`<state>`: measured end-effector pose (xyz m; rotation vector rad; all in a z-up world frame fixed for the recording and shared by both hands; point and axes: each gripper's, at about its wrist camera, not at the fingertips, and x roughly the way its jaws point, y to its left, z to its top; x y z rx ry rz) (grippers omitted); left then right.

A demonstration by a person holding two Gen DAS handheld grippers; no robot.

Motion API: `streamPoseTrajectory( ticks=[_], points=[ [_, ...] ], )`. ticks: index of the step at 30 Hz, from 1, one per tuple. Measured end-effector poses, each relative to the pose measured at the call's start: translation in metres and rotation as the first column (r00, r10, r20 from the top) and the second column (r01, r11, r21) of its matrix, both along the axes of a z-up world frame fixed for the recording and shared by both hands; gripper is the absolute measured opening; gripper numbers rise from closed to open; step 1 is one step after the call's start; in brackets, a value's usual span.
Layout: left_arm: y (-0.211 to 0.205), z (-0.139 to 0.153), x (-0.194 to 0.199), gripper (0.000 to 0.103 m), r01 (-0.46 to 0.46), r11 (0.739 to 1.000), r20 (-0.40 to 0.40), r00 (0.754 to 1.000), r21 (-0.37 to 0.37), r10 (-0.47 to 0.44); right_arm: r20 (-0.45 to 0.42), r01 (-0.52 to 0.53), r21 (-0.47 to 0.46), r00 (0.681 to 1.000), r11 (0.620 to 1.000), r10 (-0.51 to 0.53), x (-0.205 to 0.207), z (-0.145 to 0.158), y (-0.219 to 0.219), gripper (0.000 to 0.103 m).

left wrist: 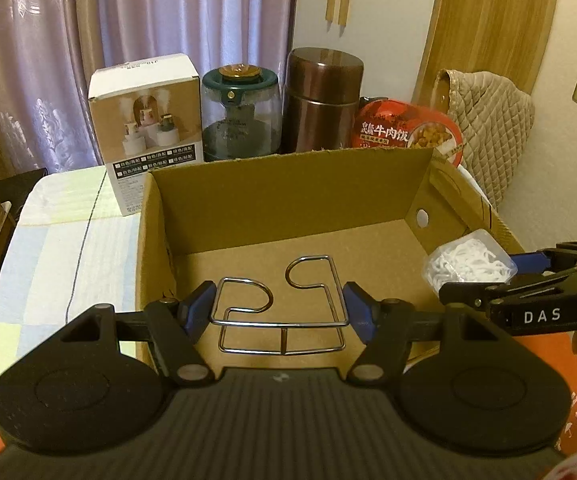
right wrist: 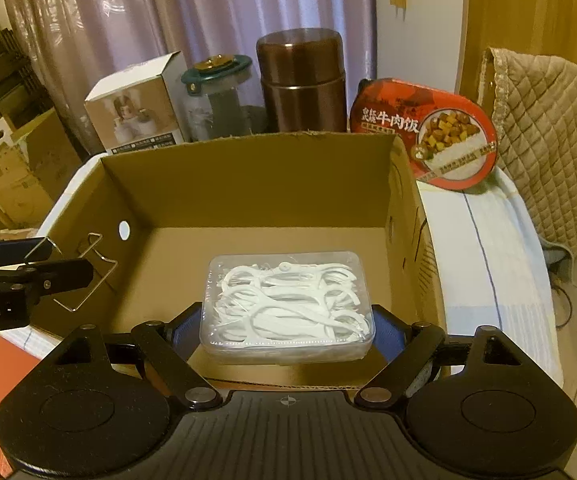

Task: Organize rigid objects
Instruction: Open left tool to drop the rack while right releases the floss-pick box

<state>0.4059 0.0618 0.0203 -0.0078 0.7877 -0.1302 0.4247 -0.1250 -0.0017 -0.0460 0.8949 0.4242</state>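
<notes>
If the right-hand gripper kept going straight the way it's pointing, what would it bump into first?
Most likely the bare floor of the cardboard box. The right gripper holds the clear floss-pick box over it, angled downward; depth is uncertain.

dim warm indoor light | soft focus | fisheye-bent edges

A cloth-covered table (left wrist: 68, 240) carries the open cardboard box (left wrist: 288, 176)

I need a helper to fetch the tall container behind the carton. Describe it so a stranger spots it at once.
Start at the open cardboard box on the cloth-covered table. Behind its far wall stands a row of items before the curtain. Take the brown metallic canister: tallest there, between the green-lidded glass jar and the red beef rice bowl.
</notes>
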Motion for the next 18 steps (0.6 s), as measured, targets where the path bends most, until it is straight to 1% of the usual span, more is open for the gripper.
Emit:
streamPoseTrajectory(
  ticks=[6,8,9,18],
  points=[
    [-0.0009,-0.0072,0.0012,0.065,-0.007,1.0,-0.01,1.0,0.0,0.007,-0.001,-0.001,-0.004,1.0,1.0,0.001,-0.0004,-0.0043,-0.0012,0.082],
    [-0.0007,-0.008,0.0016,0.067,-0.012,1.0,-0.009,1.0,-0.001,0.012,-0.002,0.0,-0.003,1.0,1.0,0.0,-0.0006,-0.0049,-0.0013,0.082],
    [-0.0011,-0.008,0.0015,0.07,-0.019,1.0,-0.008,1.0,0.009,0.019,-0.001,0.001,-0.003,1.0,1.0,-0.001,-0.0008,-0.0057,-0.0013,0.082],
    [0.0028,-0.0015,-0.0038,0.07,-0.034,0.999,0.013,0.999,0.023,0.034,-0.001,0.015,0.001,1.0,1.0,-0.015,-0.0005,-0.0075,-0.0047,0.082]
  ],
)
